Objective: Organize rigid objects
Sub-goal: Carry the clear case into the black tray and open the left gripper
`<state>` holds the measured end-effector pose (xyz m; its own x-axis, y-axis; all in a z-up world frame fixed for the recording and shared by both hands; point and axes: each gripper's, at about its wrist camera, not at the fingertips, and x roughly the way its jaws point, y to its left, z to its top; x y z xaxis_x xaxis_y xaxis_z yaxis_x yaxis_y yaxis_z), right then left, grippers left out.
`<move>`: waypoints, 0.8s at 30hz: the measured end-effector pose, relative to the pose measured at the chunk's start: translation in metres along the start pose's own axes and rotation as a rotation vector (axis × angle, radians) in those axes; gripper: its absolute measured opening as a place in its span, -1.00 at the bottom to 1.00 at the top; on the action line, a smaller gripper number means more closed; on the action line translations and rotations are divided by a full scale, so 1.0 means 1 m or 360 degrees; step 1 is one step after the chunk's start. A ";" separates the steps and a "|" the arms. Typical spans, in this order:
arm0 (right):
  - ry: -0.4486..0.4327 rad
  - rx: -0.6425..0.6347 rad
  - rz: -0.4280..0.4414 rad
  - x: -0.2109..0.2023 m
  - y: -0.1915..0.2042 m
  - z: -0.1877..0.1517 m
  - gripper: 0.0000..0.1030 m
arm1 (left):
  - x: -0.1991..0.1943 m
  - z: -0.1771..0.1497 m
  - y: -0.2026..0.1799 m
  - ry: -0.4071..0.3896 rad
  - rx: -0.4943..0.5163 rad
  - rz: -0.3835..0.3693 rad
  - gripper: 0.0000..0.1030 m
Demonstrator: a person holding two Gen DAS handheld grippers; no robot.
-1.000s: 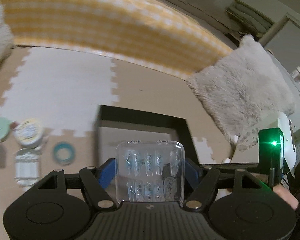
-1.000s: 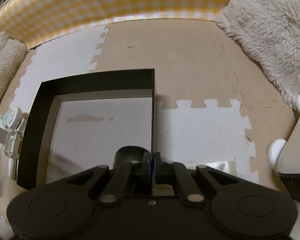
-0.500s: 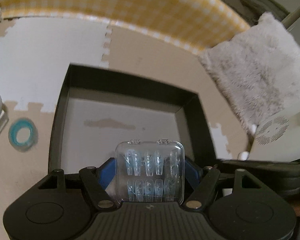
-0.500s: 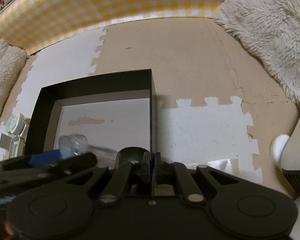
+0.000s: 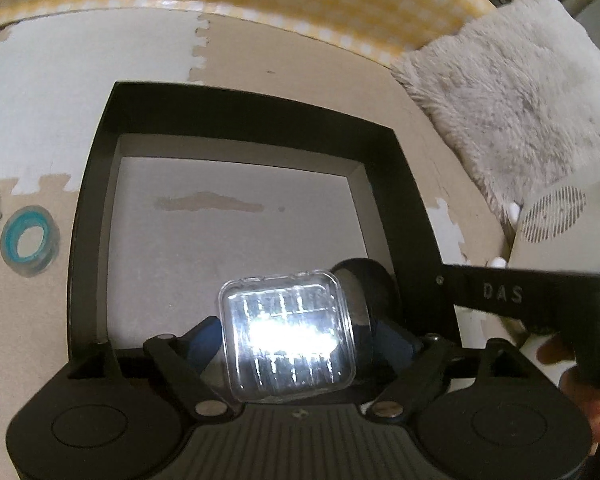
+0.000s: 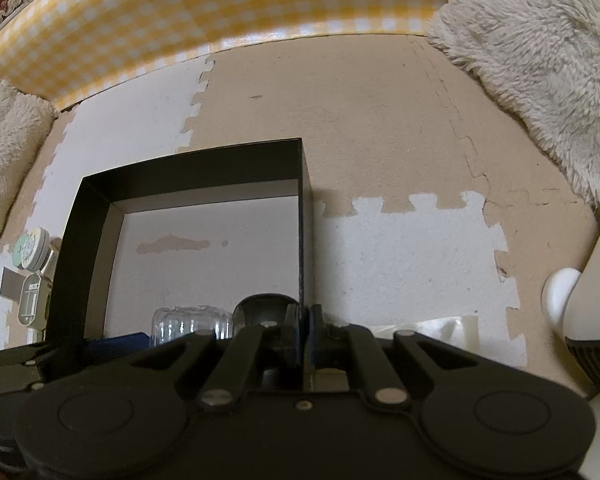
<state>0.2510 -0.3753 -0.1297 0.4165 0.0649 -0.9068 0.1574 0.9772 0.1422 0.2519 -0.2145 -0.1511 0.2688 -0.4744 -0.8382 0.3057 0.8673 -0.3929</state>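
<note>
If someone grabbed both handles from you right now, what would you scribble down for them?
Left gripper: shut on the clear case, held low inside the black box at its near right corner.
Right gripper: shut on the box's right wall, steadying it.
In the box: a dark round thing beside the case.
Left to do: release the case, then fetch the tape roll, round tin and other bits lying left of the box.

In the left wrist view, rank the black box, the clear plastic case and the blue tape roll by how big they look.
1. Black box, largest by far.
2. Clear plastic case, held in the left gripper; being close to the camera inflates it.
3. Blue tape roll, smallest in view, but it lies farther off, so true order against the case is unsure.
</note>
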 end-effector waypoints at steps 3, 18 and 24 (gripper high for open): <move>0.0000 0.0000 -0.0001 0.000 0.000 0.000 -0.90 | -0.003 -0.001 -0.004 -0.0006 0.0069 0.0012 0.72; -0.0003 -0.0013 -0.0008 0.000 0.001 -0.001 -0.90 | -0.032 -0.010 -0.017 -0.0078 0.0314 0.0104 0.92; -0.0008 -0.0019 -0.0010 0.000 0.001 -0.001 -0.90 | -0.054 -0.017 -0.018 -0.0155 0.0402 0.0142 0.96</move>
<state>0.2503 -0.3737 -0.1295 0.4199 0.0581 -0.9057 0.1491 0.9800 0.1319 0.2167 -0.2024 -0.1053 0.3875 -0.4205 -0.8204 0.4915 0.8471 -0.2020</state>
